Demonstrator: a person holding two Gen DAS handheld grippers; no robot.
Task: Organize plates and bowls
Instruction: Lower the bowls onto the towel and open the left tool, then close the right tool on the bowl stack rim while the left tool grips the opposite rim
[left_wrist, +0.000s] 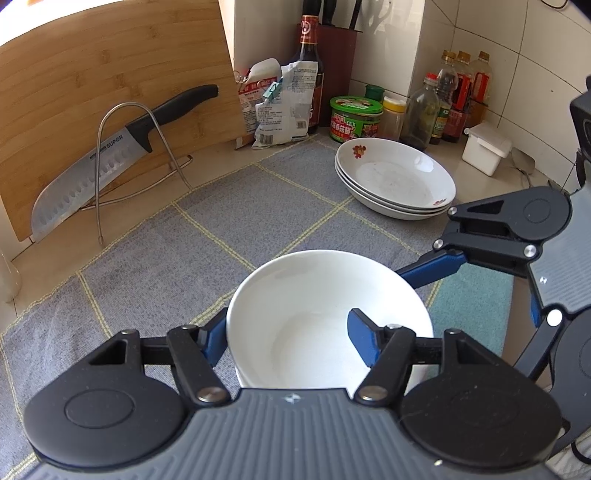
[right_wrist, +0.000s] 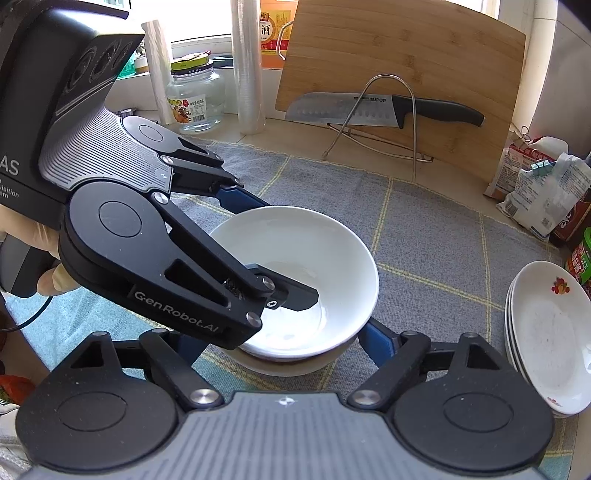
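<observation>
A white bowl (left_wrist: 317, 306) (right_wrist: 295, 254) sits nested in a second, cream-coloured bowl (right_wrist: 291, 363) on the grey checked cloth (left_wrist: 258, 206). My left gripper (left_wrist: 290, 339) (right_wrist: 290, 251) straddles the white bowl's wall, one blue finger outside and the other inside. Its pads stand apart from the wall, so it is open. My right gripper (right_wrist: 284, 345) is open around the lower bowl; a finger (left_wrist: 432, 269) shows by the bowl's far side. Three shallow plates with red flowers (left_wrist: 395, 181) (right_wrist: 546, 339) are stacked to the right.
A bamboo cutting board (left_wrist: 92, 96) leans behind a wire rack holding a large knife (left_wrist: 110, 162). Bags, sauce bottles, a green-lidded jar (left_wrist: 354, 118) and a white box (left_wrist: 484, 147) crowd the tiled corner. A glass jar (right_wrist: 195, 99) stands by the window.
</observation>
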